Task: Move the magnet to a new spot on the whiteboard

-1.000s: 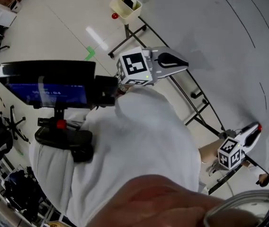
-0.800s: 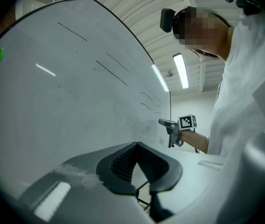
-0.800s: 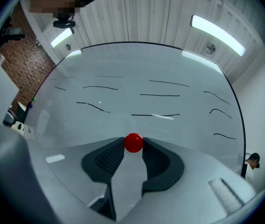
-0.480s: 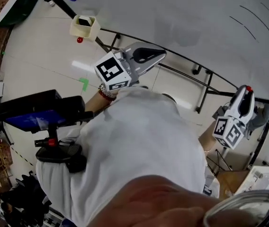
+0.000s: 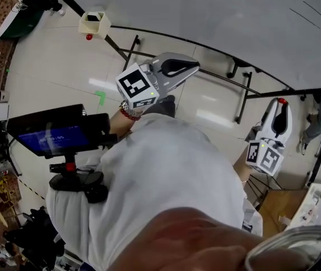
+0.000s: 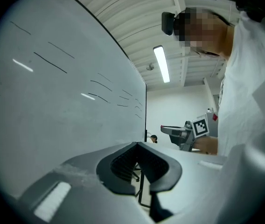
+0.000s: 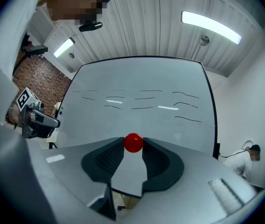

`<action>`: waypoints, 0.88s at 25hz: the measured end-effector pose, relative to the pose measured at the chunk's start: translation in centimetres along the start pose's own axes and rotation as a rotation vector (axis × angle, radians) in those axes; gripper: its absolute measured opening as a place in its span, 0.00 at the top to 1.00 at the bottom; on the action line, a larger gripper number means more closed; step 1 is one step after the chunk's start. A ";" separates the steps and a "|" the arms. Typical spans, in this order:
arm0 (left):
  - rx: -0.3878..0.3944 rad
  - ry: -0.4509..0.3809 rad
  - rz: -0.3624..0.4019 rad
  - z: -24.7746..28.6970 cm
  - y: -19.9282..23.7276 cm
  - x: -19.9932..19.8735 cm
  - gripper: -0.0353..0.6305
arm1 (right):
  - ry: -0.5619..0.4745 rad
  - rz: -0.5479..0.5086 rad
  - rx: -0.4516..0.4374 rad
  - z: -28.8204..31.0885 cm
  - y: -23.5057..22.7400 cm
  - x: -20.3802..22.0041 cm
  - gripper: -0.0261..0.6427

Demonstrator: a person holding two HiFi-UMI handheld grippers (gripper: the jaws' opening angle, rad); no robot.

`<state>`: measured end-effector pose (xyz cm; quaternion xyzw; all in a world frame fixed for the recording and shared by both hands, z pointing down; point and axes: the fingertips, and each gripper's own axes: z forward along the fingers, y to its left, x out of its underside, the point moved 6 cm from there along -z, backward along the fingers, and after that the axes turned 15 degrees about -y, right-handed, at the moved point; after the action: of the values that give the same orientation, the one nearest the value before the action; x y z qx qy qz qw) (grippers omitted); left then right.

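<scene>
Swung clear of whiteboard: my R gripper, jaws pinching magnet; new spot not yet reached. L gripper closed, empty.

A small, round, glossy red magnet is pinched between the two dark pads at the very tip of the right gripper; it is held in the air, not touching the board; seen from the head view it is a red dot at the gripper's tip, just below the board's lower edge. The whiteboard stands upright ahead of it; large, white, rimmed by a thin black frame; several short dark pen strokes cross its surface.
</scene>
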<state>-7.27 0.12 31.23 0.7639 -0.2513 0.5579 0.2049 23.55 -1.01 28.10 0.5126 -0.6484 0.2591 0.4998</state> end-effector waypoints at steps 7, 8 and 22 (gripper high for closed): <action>-0.106 0.011 -0.006 -3.0 -4.7 0.5 0.94 | 0.036 0.024 -0.075 -3.0 0.0 -1.0 0.78; -0.140 0.021 -0.008 -3.8 -5.4 0.8 0.94 | 0.044 0.043 -0.101 -3.5 0.6 -0.8 0.78; -0.154 0.058 -0.049 -6.0 -5.6 0.6 0.94 | 0.069 0.161 -0.205 -5.1 8.4 -0.6 0.78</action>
<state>-8.18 8.07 33.39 0.7354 -0.2686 0.5537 0.2836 17.77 6.45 30.91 0.3958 -0.6930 0.2483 0.5491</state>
